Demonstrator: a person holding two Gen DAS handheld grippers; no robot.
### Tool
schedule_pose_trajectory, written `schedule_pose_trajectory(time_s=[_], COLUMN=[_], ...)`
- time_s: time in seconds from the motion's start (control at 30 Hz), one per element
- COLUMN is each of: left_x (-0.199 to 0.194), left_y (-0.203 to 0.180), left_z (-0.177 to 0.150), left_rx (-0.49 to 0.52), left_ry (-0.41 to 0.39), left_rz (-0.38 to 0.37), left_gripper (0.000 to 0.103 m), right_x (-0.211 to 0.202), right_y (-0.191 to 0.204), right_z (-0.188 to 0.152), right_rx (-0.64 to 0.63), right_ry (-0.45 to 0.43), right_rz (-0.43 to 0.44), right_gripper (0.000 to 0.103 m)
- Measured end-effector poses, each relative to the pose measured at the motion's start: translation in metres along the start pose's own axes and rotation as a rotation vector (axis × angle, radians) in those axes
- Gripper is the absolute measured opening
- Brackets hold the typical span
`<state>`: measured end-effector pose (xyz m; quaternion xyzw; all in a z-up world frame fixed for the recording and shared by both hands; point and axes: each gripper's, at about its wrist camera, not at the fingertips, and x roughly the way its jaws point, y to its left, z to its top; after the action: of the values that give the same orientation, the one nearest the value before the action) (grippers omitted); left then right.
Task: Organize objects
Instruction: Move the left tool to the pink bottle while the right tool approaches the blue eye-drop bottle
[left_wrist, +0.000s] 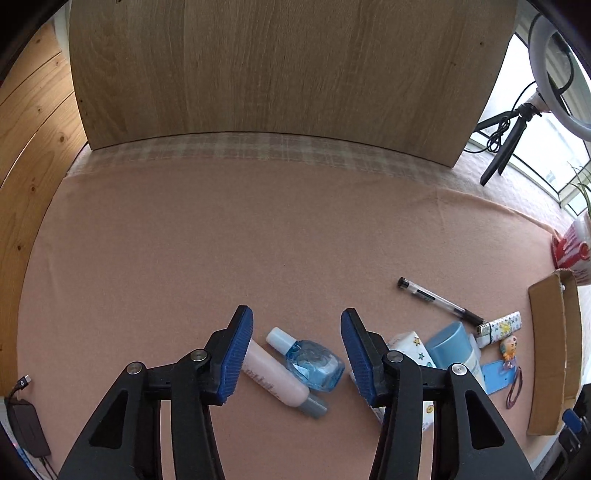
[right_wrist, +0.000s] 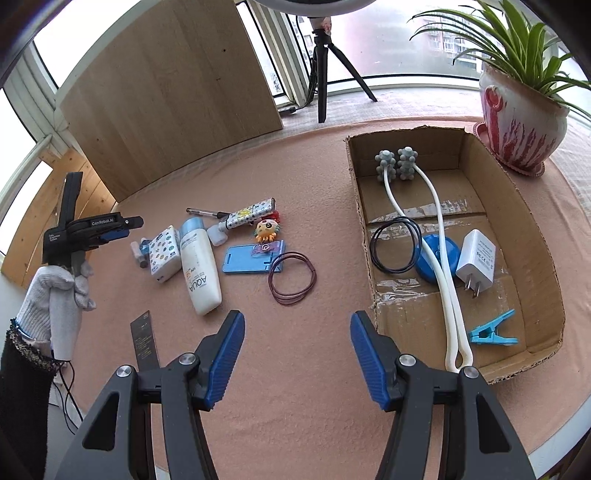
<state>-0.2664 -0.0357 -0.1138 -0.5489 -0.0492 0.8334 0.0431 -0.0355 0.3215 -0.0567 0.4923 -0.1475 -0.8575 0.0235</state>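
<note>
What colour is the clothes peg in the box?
Light blue clothes peg; clearest in the right wrist view.

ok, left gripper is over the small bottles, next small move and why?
Probably lower the left gripper and close on the blue bottle. Its jaws are open with the bottle lying between them, untouched, resting against the pink tube. The cardboard box already holds sorted items, so this one likely goes there next.

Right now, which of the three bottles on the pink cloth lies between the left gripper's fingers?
The small clear blue bottle with a white cap. The pink tube lies partly under the finger; the white AQUA bottle lies farther right.
</note>
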Motion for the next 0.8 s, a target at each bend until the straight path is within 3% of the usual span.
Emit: schedule_pose_trajectory(time_s=[0.2, 0.27, 0.37, 0.8], left_x=[0.027, 0.028, 0.024, -0.008], left_y=[0.001, 0.000, -0.003, -0.035], left_z=[-0.003, -0.009, -0.020, -0.105], left_rx=[0.043, 0.060, 0.071, 0.133], left_ry=[0.066, 0.070, 0.054, 0.009], left_rz=[0.031, 0.028, 0.023, -0.069], left_gripper=[0.043, 0.033, 0.026, 0.022], right_x=[-0.001, 0.000, 0.004, 0.026], right_y=[-0.006, -0.008, -0.008, 0.025], right_z=[-0.004, -0.003, -0.002, 0.007], right_rx=[0.032, 0.037, 0.040, -0.052], right_ry=[0.005, 0.009, 0.019, 0.065], right_rz=[-0.013, -0.014, -0.010, 0.055], right_gripper=[0.056, 0.056, 0.056, 0.056])
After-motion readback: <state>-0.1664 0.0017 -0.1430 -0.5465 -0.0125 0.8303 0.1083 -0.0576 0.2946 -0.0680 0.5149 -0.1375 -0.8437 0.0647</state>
